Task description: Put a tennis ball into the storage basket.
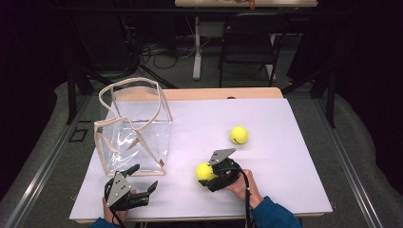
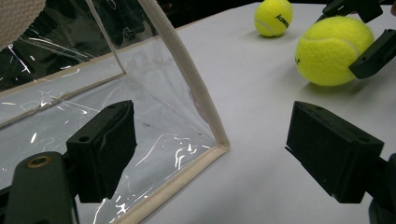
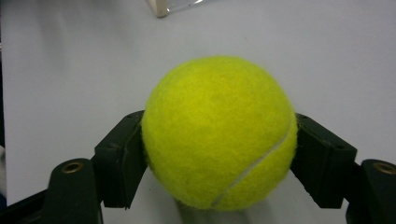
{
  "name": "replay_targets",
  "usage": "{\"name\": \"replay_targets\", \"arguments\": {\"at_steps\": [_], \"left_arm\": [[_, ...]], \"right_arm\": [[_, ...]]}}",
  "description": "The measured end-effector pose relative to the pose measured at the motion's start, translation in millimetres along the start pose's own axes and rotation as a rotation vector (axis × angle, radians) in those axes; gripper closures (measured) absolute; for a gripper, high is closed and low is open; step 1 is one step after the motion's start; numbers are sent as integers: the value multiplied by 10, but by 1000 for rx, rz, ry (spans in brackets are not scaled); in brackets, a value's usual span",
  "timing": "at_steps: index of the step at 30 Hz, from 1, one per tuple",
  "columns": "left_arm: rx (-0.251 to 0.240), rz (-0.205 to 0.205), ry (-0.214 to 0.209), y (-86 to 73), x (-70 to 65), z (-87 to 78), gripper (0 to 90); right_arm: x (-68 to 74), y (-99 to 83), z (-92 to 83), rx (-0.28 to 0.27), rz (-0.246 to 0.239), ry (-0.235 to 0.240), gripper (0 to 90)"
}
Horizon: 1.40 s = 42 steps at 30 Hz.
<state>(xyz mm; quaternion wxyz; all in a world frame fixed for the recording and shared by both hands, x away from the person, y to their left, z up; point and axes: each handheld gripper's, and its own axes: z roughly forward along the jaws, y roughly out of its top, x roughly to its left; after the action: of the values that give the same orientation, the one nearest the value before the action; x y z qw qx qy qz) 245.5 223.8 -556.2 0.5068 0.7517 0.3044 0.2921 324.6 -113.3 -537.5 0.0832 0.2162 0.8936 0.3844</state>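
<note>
A yellow tennis ball [image 1: 203, 170] [image 3: 219, 126] rests on the white table, and my right gripper [image 1: 209, 175] [image 3: 219, 156] is shut on it, one pad pressed on each side. The left gripper view shows this ball [image 2: 334, 51] at upper right with a black pad against it. A second tennis ball [image 1: 239, 135] [image 2: 273, 16] lies free farther back. A clear plastic bag [image 1: 135, 128] [image 2: 154, 116] with beige trim stands open at the left. My left gripper [image 1: 144, 176] [image 2: 210, 144] is open just in front of the bag's near corner, with nothing between its pads.
The white tabletop [image 1: 285, 180] has bare room to the right and along the front edge. Behind the table are a dark chair [image 1: 249, 42], a white table leg [image 1: 196, 47] and cables on the floor. The bag's corner [image 3: 163, 7] peeks in at the top of the right gripper view.
</note>
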Motion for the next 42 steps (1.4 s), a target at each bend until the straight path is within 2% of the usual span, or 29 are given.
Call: {"name": "replay_targets", "arguments": {"at_steps": [20, 42], "left_arm": [[-1, -2, 2, -1, 2, 11, 157], [-4, -2, 0, 0, 2, 9, 157]], "right_arm": [[-27, 38, -178, -84, -1, -29, 257], [-72, 86, -226, -117, 13, -57, 258]]}}
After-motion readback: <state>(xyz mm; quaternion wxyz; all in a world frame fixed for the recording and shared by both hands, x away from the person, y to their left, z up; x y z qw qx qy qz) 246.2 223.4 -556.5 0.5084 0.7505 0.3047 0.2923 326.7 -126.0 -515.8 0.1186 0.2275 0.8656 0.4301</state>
